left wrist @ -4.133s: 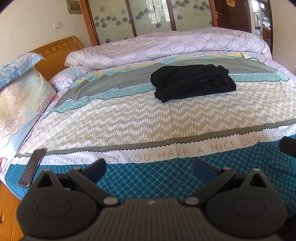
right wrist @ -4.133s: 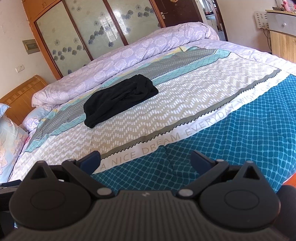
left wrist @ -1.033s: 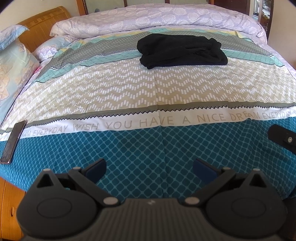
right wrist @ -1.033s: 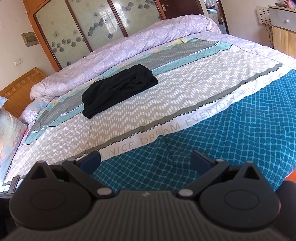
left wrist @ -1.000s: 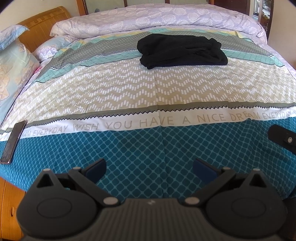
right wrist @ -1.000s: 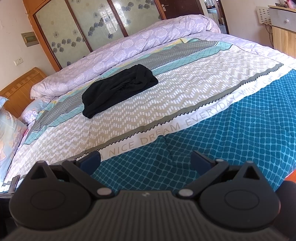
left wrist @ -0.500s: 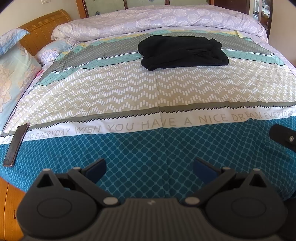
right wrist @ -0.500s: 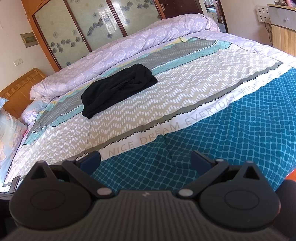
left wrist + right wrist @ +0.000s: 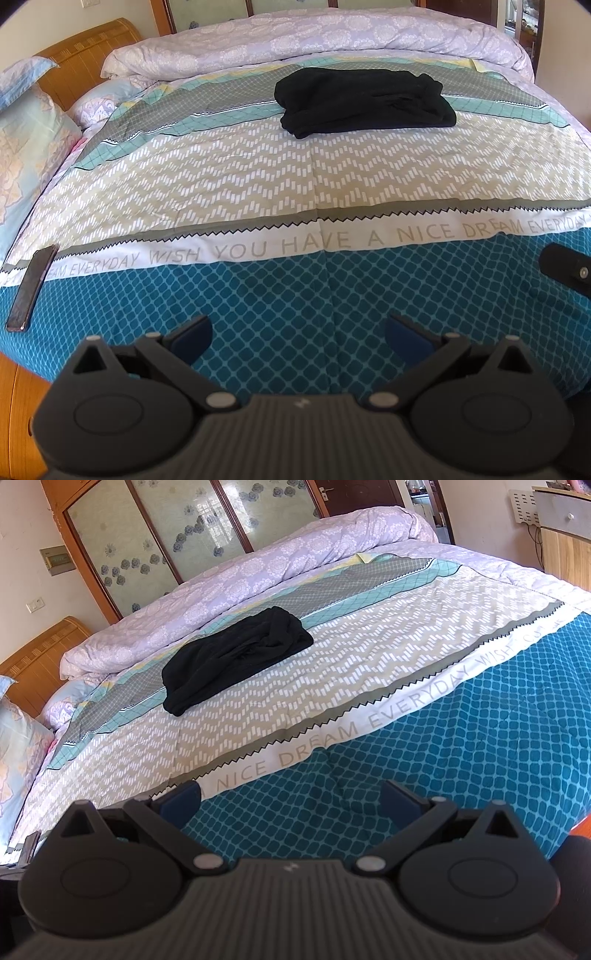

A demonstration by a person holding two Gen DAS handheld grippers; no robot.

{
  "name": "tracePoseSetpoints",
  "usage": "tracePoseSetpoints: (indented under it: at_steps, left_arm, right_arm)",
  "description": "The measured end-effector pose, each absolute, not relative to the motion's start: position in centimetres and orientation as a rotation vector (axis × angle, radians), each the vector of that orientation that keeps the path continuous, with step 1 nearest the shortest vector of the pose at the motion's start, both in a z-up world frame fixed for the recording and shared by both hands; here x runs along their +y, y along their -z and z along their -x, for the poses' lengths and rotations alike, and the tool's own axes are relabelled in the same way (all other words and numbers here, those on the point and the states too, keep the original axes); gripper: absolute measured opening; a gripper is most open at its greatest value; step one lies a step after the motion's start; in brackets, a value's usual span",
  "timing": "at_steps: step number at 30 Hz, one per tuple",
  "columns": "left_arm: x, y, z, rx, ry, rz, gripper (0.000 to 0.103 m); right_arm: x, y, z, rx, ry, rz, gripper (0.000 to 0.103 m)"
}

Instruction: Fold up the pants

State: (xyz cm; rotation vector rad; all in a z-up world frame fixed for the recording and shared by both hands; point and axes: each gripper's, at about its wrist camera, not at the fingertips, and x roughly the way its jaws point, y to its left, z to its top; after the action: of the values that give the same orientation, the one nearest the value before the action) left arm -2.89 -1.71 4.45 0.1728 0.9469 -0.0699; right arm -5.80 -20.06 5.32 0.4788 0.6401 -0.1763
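Note:
Black pants (image 9: 364,103) lie in a folded bundle on the far half of the bed, on the grey and mint stripes; they also show in the right wrist view (image 9: 236,657). My left gripper (image 9: 297,334) is open and empty, hovering over the teal near edge of the bedspread (image 9: 258,295), far from the pants. My right gripper (image 9: 290,799) is open and empty over the same teal band (image 9: 461,738). Part of the right gripper shows at the right edge of the left wrist view (image 9: 565,273).
A dark phone (image 9: 31,288) lies at the bed's left edge. A rolled lilac duvet (image 9: 314,44) runs along the far side. Pillows (image 9: 26,147) and a wooden headboard (image 9: 85,62) are at left. A wooden cabinet (image 9: 565,539) stands at right.
The left wrist view has tilted up slightly and the pants sit a little lower in frame. The right wrist view has barely shifted. The pants have not moved and both grippers stay open.

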Motion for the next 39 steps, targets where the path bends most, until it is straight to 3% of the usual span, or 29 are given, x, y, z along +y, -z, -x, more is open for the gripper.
tracePoseSetpoints:
  at_steps: [39]
  left_arm:
    - [-1.68, -4.57, 2.93, 0.944, 0.076, -0.169, 0.103]
  right_arm:
    - [-19.95, -5.28, 5.85, 0.632, 0.183, -0.48, 0.103]
